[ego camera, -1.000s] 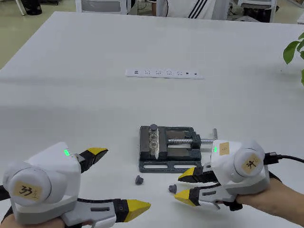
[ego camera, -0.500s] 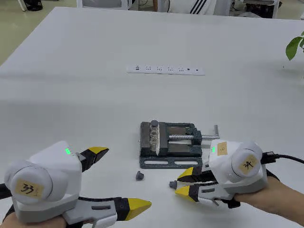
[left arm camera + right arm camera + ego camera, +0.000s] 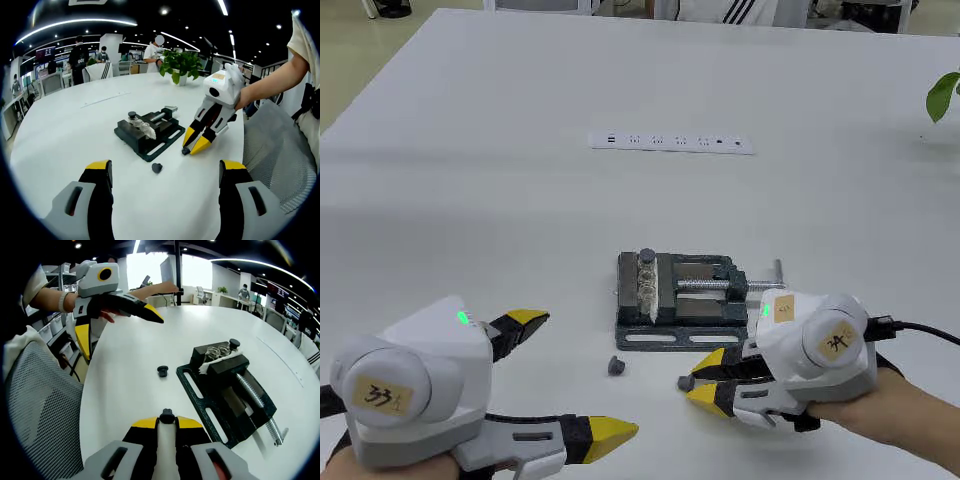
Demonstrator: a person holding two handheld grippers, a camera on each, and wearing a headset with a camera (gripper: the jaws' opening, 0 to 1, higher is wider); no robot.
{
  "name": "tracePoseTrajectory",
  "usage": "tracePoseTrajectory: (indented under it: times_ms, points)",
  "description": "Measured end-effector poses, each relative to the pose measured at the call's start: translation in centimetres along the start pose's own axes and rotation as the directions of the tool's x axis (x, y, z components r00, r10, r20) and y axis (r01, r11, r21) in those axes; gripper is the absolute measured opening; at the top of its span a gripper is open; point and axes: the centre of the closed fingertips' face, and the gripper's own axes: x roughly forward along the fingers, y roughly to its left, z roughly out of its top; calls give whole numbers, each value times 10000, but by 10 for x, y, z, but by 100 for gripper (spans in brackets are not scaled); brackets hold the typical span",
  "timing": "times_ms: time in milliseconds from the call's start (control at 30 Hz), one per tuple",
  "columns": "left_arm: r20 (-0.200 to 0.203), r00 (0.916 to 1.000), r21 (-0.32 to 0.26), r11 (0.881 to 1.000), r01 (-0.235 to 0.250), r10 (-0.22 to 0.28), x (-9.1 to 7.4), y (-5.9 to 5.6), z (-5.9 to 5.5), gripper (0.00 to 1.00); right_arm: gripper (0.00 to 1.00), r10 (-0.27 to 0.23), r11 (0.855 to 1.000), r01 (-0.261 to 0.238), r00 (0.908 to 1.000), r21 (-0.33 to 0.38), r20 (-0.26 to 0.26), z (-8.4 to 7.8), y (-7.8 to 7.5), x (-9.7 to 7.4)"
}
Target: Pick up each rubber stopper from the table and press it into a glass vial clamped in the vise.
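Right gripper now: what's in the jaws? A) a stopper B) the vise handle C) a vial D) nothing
A: in the right gripper view, the right gripper has its yellow tips closed on a dark stopper, while a second stopper lies loose on the table near the vise.

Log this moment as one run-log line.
right gripper: shut on small grey rubber stopper | left gripper: open | second grey stopper: on white table
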Motion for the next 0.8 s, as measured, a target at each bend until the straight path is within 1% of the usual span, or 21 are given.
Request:
tracePoseTrajectory:
  times_ms: [67, 233, 433, 567, 800]
  points:
    - [4, 10000, 15, 10000, 20, -20, 1, -1, 0, 87, 9, -31, 10000, 31, 10000, 14, -30, 0, -2, 0]
    - [20, 10000, -6, 10000, 32, -32, 1, -3, 1, 87, 8, -5, 9999, 5, 10000, 134, -16, 0, 0, 1]
    - [8, 10000, -7, 10000, 24, -24, 1, -3, 1, 87, 10, -7, 9998, 7, 10000, 207, 23, 2, 2, 1]
    - [11, 10000, -20, 10000, 31, -31, 1, -5, 1, 87, 9, -141, 9993, 139, 9999, 334, 50, 4, -1, 1]
    - [42, 10000, -60, 10000, 28, -28, 1, -4, 2, 86, 10, -160, 9990, 160, 9999, 411, 2, 2, -2, 0]
